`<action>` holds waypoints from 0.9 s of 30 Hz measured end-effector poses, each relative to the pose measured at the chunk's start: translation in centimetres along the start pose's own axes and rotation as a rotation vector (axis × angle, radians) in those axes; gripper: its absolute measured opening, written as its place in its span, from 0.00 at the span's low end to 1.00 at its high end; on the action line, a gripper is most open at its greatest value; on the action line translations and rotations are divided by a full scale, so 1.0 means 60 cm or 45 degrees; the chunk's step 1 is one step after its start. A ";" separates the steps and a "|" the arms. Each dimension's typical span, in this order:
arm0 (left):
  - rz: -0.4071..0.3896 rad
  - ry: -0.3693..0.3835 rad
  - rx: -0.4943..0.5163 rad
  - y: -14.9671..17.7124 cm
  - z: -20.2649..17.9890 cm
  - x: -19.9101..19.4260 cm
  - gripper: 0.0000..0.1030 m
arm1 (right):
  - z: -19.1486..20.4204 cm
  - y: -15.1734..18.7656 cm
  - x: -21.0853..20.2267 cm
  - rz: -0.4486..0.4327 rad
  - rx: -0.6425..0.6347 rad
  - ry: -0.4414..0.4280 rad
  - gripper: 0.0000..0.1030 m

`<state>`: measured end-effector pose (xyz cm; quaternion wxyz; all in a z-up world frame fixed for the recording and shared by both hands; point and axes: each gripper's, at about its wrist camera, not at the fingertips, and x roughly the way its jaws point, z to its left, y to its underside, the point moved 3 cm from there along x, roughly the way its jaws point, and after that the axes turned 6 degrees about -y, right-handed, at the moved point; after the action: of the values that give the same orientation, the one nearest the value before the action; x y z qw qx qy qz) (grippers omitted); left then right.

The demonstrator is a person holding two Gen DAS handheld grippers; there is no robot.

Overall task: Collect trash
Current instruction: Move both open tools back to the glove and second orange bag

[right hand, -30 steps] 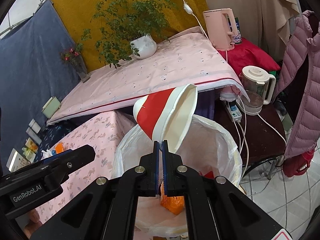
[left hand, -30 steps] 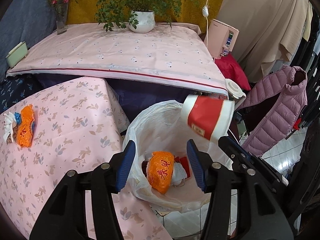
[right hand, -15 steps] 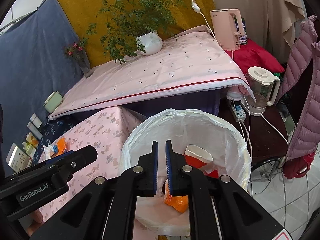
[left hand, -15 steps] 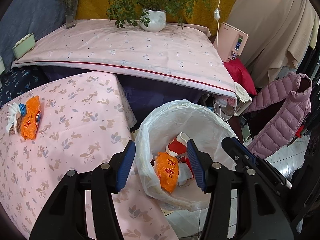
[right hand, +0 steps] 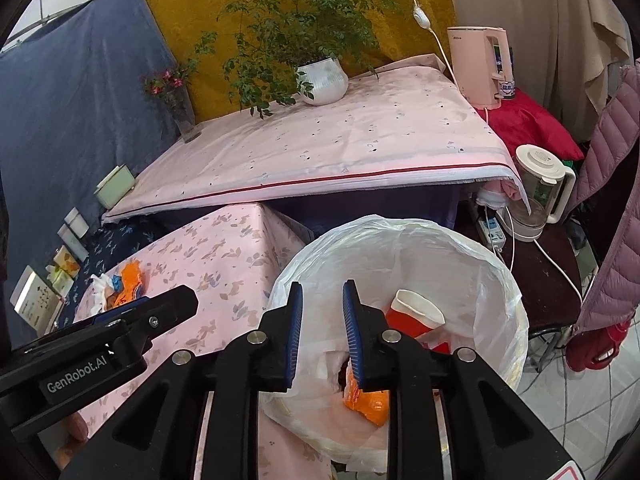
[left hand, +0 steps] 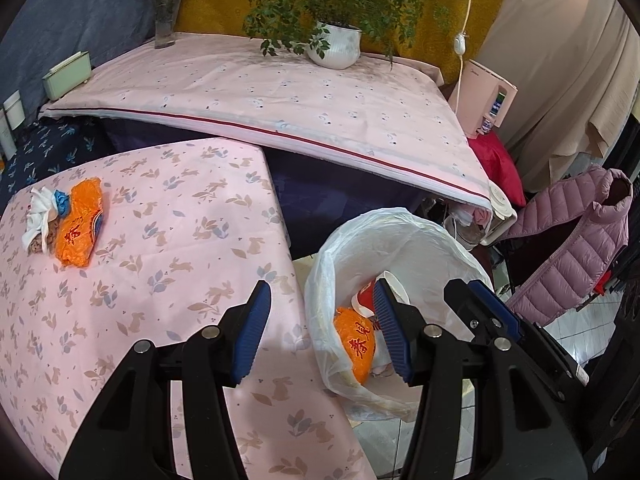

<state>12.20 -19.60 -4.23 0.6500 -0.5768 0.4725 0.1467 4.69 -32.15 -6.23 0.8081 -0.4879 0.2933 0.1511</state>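
Paper cup in the lined bin, both grippers empty

The right gripper (right hand: 322,326), its jaws just opening with nothing between them, is above the white bin bag (right hand: 472,248); the red-and-white paper cup (right hand: 416,314) lies inside beside an orange wrapper (right hand: 370,402) with red characters. The left gripper (left hand: 320,326), marked "GenRobot.AI", stands apart, empty. More trash (left hand: 78,222) lies on the table (left hand: 172,248).

You are viewing a potted plant (left hand: 334,46) standing at the raised table's (left hand: 280,92) far edge, a flower vase (left hand: 165,26) occupying its far-left corner.
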 end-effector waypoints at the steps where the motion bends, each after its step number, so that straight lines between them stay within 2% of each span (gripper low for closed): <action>1: 0.000 -0.004 -0.008 0.000 0.006 0.000 0.49 | 0.004 0.000 0.001 -0.001 -0.004 0.001 0.27; 12: -0.004 -0.062 -0.112 0.006 0.083 -0.002 0.49 | 0.069 0.008 0.022 0.031 -0.097 -0.019 0.35; 27: -0.027 -0.186 -0.305 0.017 0.246 -0.014 0.49 | 0.207 0.035 0.067 0.115 -0.254 -0.103 0.41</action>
<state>17.62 -5.90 -5.85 0.6108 -0.6428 0.3971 0.2368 10.80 -20.45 -5.84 0.7590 -0.5458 0.2657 0.2354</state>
